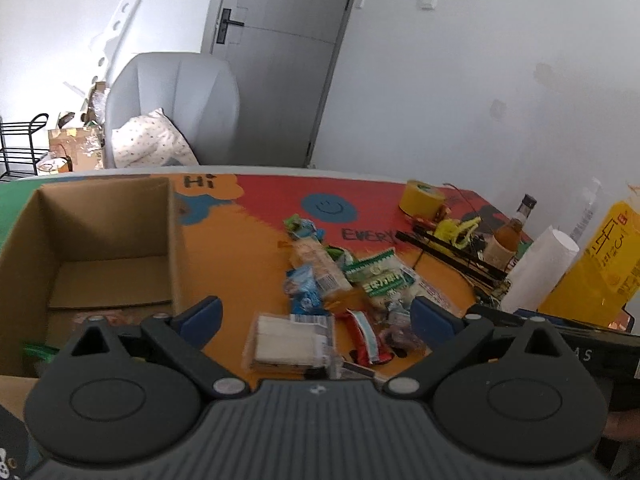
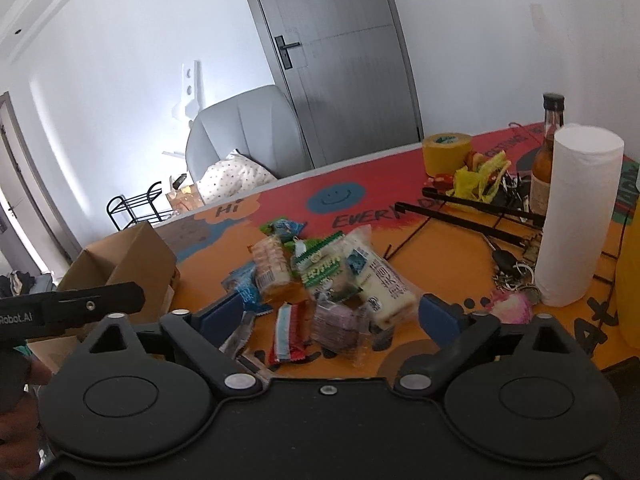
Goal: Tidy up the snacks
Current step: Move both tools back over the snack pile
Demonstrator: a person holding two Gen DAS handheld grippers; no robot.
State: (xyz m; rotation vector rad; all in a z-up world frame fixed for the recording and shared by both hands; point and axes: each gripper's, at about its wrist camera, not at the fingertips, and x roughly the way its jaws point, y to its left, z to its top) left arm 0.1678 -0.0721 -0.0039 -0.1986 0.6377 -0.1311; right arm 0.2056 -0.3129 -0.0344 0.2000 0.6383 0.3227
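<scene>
A pile of wrapped snacks point(image 1: 344, 280) lies on the colourful table; it also shows in the right wrist view point(image 2: 320, 276). A clear pack of pale wafers point(image 1: 290, 340) lies nearest my left gripper point(image 1: 316, 314), which is open and empty just above it. A red-and-white bar point(image 1: 366, 336) lies beside the pack. An open cardboard box point(image 1: 92, 248) stands to the left, with a green packet point(image 1: 38, 350) at its bottom. My right gripper point(image 2: 330, 312) is open and empty over a purple wafer pack point(image 2: 338, 322) and the red bar point(image 2: 286, 334).
On the right stand a white paper roll point(image 2: 576, 216), a sauce bottle point(image 2: 546, 156), a yellow tape roll point(image 2: 446, 152), black tongs point(image 2: 472, 220), keys point(image 2: 512, 272) and a yellow bag point(image 1: 596, 264). A grey armchair point(image 1: 176, 108) and door are behind the table.
</scene>
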